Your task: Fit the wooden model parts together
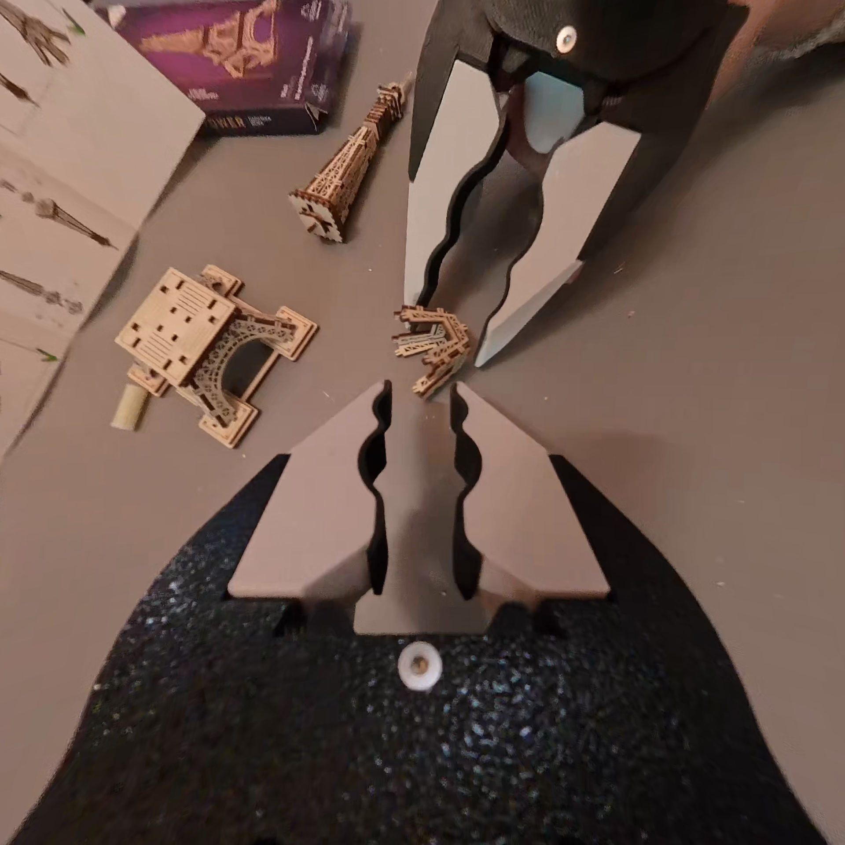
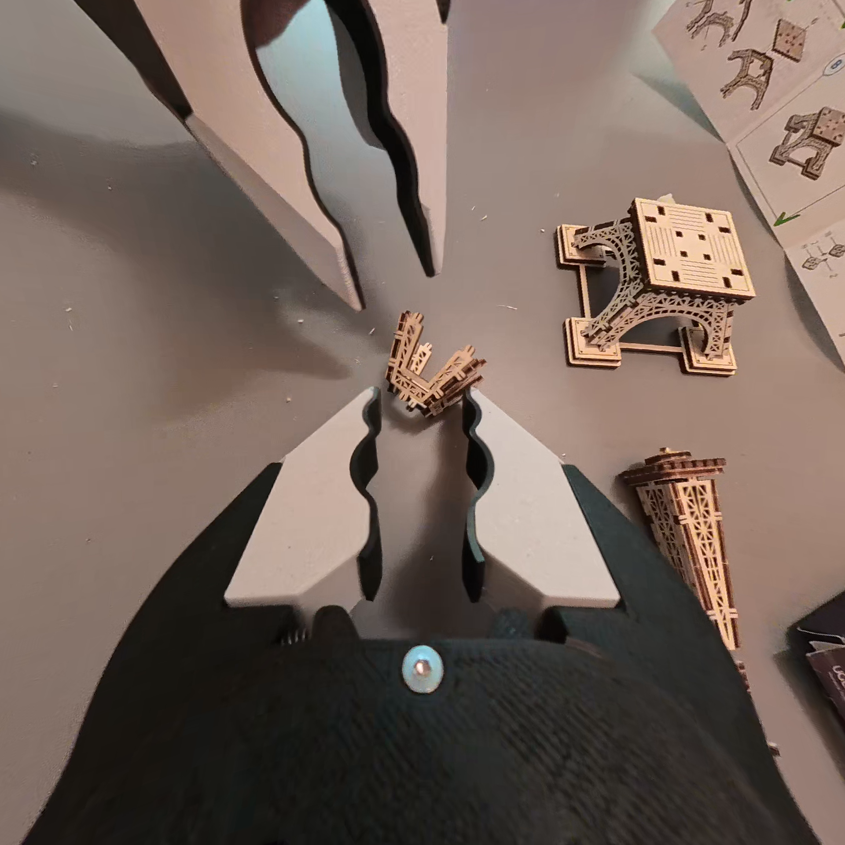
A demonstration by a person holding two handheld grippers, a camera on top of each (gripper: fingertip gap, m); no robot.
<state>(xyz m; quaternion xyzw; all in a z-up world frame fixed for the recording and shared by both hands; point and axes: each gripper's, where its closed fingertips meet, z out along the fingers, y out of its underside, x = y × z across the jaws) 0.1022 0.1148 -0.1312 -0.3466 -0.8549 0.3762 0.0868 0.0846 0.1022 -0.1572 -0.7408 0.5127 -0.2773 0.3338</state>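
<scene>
A small V-shaped wooden lattice part [image 1: 432, 347] lies on the grey table between the two grippers. My left gripper [image 1: 421, 388] is open and empty, its tips just short of the part. My right gripper [image 2: 421, 393] is open, and the lattice part [image 2: 430, 375] sits right at its fingertips; I cannot tell if they touch it. The right gripper [image 1: 450, 329] also shows opposite in the left wrist view, and the left gripper [image 2: 394, 288] in the right wrist view. The arched tower base [image 1: 205, 352] [image 2: 654, 283] stands to one side. The tapered tower spire [image 1: 347, 169] [image 2: 686, 535] lies flat.
A purple kit box [image 1: 242, 59] lies beyond the spire, its corner [image 2: 823, 663] in the right wrist view. An instruction sheet [image 1: 68, 183] [image 2: 777, 91] lies at the table's side. A short pale dowel [image 1: 129, 407] lies against the base. Small wood chips dot the table. Left tips to right tips: about 4 cm. The short pale dowel [image 1: 129, 407] is about 15 cm from both grippers' fingertips.
</scene>
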